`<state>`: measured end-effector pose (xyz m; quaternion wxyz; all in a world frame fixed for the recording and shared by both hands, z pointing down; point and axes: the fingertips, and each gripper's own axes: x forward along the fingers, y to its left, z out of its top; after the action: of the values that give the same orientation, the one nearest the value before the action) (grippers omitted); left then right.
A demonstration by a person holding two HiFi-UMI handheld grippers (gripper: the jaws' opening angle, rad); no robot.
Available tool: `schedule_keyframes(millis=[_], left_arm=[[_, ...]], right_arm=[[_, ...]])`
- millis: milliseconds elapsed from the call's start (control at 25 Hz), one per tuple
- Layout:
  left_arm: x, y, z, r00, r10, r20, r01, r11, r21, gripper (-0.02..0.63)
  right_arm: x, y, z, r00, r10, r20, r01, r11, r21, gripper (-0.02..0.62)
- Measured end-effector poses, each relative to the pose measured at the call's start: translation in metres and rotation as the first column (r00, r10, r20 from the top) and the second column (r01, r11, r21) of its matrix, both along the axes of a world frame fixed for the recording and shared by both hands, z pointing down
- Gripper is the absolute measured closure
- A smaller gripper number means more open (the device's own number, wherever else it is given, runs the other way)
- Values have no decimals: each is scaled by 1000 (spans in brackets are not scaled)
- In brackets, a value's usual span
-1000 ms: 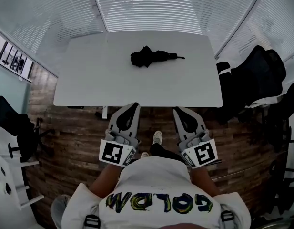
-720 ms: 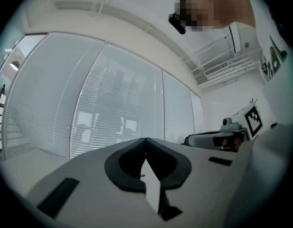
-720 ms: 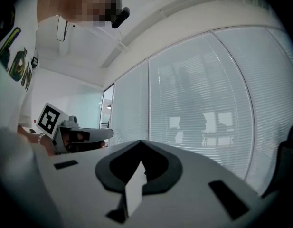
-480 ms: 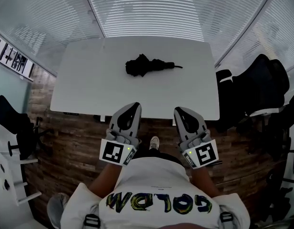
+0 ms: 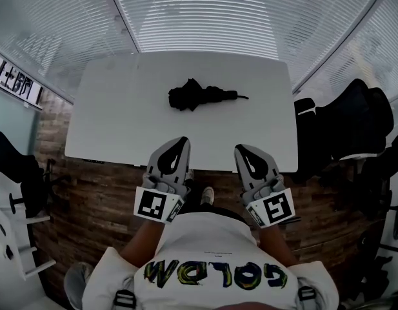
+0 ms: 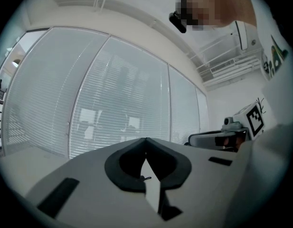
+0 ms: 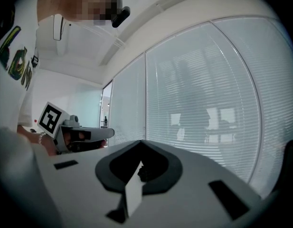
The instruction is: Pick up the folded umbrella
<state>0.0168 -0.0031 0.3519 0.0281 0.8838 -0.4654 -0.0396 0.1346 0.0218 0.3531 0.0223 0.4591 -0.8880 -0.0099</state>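
The folded black umbrella (image 5: 197, 97) lies on its side near the middle of the white table (image 5: 115, 128), handle and strap pointing right. My left gripper (image 5: 180, 141) and right gripper (image 5: 240, 148) are side by side at the table's near edge, both pointing level at the table and well short of the umbrella. In the left gripper view the jaws meet at their tips (image 6: 145, 139) with nothing between them. The right gripper (image 7: 140, 141) is also shut and empty; through the slit below its tips a dark bit of the umbrella (image 7: 143, 173) shows.
Black office chairs (image 5: 353, 118) stand right of the table. A white rack (image 5: 11, 225) stands at the left. Windows with blinds (image 5: 199, 11) run behind the table. The floor (image 5: 102, 199) is wood planks, and a shoe (image 5: 207, 196) shows below the table edge.
Both grippers have moved forward together; their tips went from over the floor to the table's near edge. The table and umbrella sit lower and nearer in the head view. Jaws stayed shut.
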Motion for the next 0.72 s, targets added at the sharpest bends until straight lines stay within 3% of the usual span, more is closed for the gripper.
schedule_keyframes(millis=[440,720], left_arm=[[-48,-101,5,1000,-3,-7,3,1000,-17,595],[-70,-165,6,999,42,-15,-42,999,-24,595]], right_arm=[[-45,-104,4,1000,-1,-22,1,1000,-13,587],[-72,-169,-3,999,31,-41,-31,1000,-4,587]])
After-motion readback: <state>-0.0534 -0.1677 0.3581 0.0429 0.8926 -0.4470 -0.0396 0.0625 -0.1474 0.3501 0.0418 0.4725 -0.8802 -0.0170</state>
